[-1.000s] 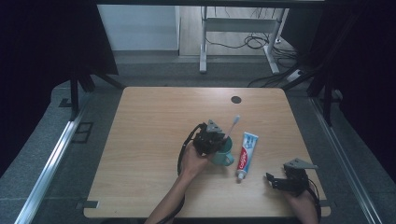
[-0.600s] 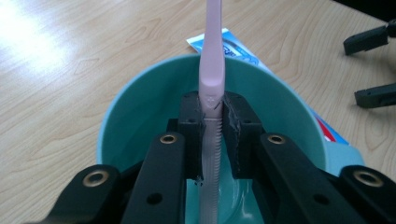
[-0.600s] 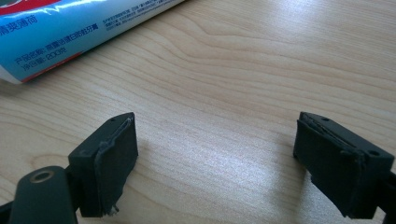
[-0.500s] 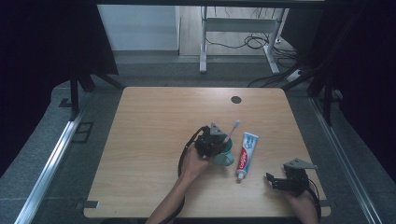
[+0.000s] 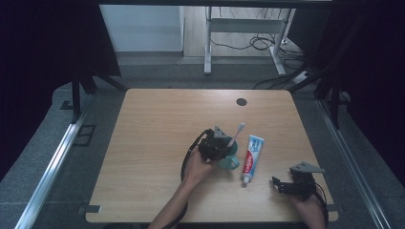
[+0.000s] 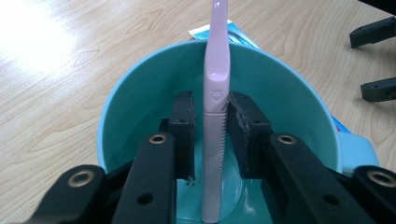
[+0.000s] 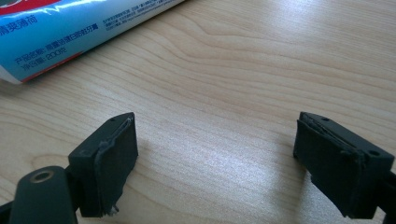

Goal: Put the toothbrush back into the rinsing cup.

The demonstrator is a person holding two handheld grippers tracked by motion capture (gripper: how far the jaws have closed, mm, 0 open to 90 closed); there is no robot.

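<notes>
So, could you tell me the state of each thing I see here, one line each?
Toothbrush: upright in the cup, between the left fingers, gaps on both sides.
Cup: upright on the table.
Toothpaste tube: lying flat, capped.
Left gripper: fingers just opening, released.
Right gripper: open, empty.

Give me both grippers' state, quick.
Left gripper: just been opening, fingers off the toothbrush between them, inside the cup.
Right gripper: open, empty.
</notes>
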